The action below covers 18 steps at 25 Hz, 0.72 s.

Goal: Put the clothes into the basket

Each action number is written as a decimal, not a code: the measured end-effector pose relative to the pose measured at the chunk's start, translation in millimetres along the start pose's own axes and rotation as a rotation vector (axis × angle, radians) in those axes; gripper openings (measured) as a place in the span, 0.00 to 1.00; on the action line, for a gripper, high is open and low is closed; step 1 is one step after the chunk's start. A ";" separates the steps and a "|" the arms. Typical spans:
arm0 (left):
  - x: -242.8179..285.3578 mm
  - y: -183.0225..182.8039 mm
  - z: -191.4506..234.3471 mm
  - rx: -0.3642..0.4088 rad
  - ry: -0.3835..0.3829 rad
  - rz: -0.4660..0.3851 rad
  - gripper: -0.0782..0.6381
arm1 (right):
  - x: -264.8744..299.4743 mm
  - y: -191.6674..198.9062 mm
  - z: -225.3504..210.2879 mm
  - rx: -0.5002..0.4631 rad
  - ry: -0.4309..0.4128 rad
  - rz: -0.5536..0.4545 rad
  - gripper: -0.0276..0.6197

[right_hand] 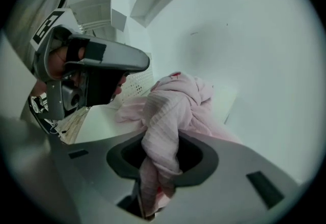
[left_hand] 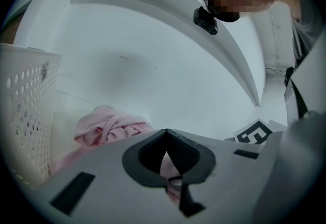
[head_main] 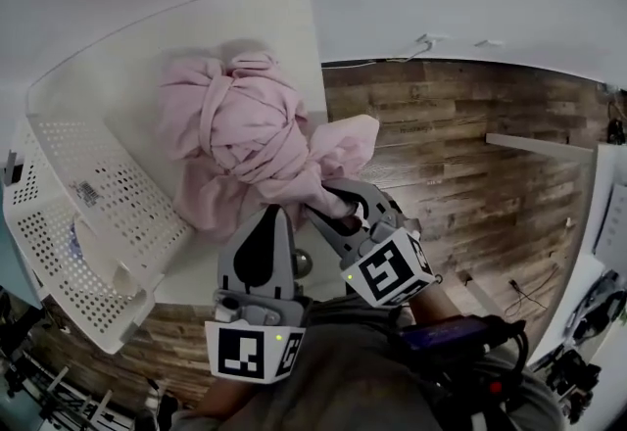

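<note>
My left gripper (head_main: 274,215) sits near me, just left of the right one and pointing toward the far side. Its jaws are closed tip to tip, with nothing pinched at the tips. My right gripper (head_main: 326,204) angles toward the far left and tilts downward, its jaws clamped on a fold of the pink cloth (right_hand: 173,101). The two grippers lie side by side, close together.

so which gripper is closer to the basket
Left. The left gripper is just right of the basket; the right gripper is farther right, shut on the pink clothes.
</note>
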State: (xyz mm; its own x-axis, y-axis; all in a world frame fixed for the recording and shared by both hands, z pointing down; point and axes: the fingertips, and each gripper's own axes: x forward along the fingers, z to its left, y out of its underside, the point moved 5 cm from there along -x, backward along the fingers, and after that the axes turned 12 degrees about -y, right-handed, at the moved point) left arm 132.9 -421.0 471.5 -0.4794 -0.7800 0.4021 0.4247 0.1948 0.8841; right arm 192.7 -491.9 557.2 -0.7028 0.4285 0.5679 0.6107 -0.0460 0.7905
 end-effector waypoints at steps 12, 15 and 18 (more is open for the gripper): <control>-17.5 -48.5 -2.4 0.012 0.031 -0.110 0.12 | -26.9 -44.2 -4.3 0.029 -0.181 -0.061 0.68; -15.7 -58.4 3.9 0.007 0.024 -0.125 0.12 | -18.0 -65.2 -19.8 -0.015 -0.105 -0.055 0.71; -5.6 -62.0 9.3 -0.005 0.014 -0.117 0.12 | 2.2 -71.3 -37.7 -0.026 -0.062 -0.001 0.76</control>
State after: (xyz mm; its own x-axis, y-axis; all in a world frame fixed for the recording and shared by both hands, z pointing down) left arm 102.1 -423.1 416.7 -0.5156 -0.8052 0.2930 0.3704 0.0989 0.9236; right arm 133.8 -521.7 510.6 -0.6789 0.4836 0.5525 0.5999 -0.0686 0.7971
